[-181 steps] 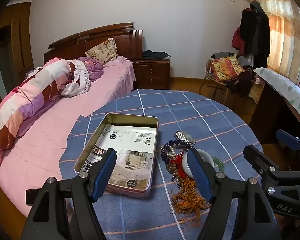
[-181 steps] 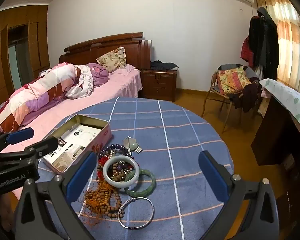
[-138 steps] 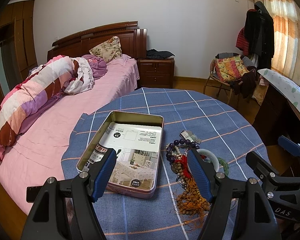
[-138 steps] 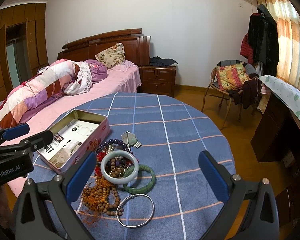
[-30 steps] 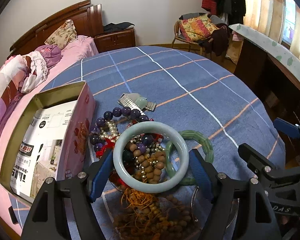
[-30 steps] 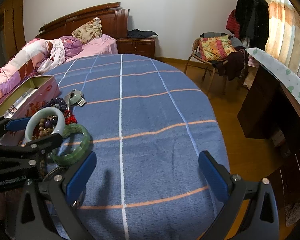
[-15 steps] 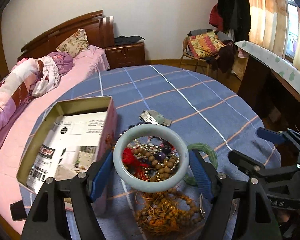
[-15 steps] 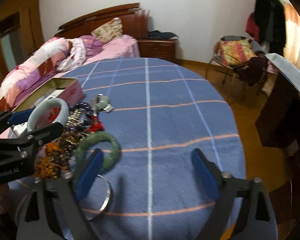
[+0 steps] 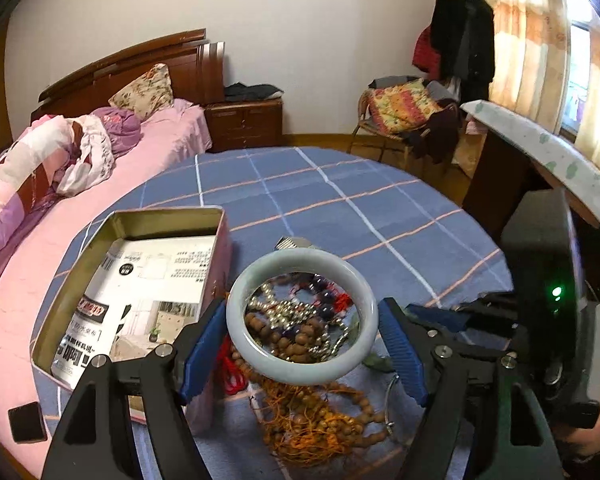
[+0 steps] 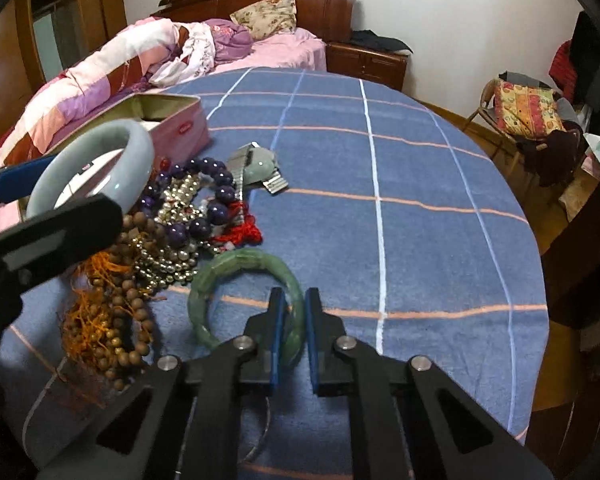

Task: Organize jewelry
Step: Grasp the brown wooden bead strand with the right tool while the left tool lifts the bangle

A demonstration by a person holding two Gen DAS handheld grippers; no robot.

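We hold the pale jade bangle [image 9: 302, 318] in our left gripper [image 9: 302, 348], just beside the tin [image 9: 80, 276]; our right gripper [image 10: 291, 334] has just been closing, seemingly pinching the green bangle [image 10: 244, 264] — it may slip.

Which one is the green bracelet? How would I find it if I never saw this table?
Look at the round table with the blue checked cloth, then at the jewelry pile beside the pink tin box. At the pile's near edge lies the green bangle, its rim between the right hand-held gripper pads. It is darker and mottled; the pale bangle is milky.
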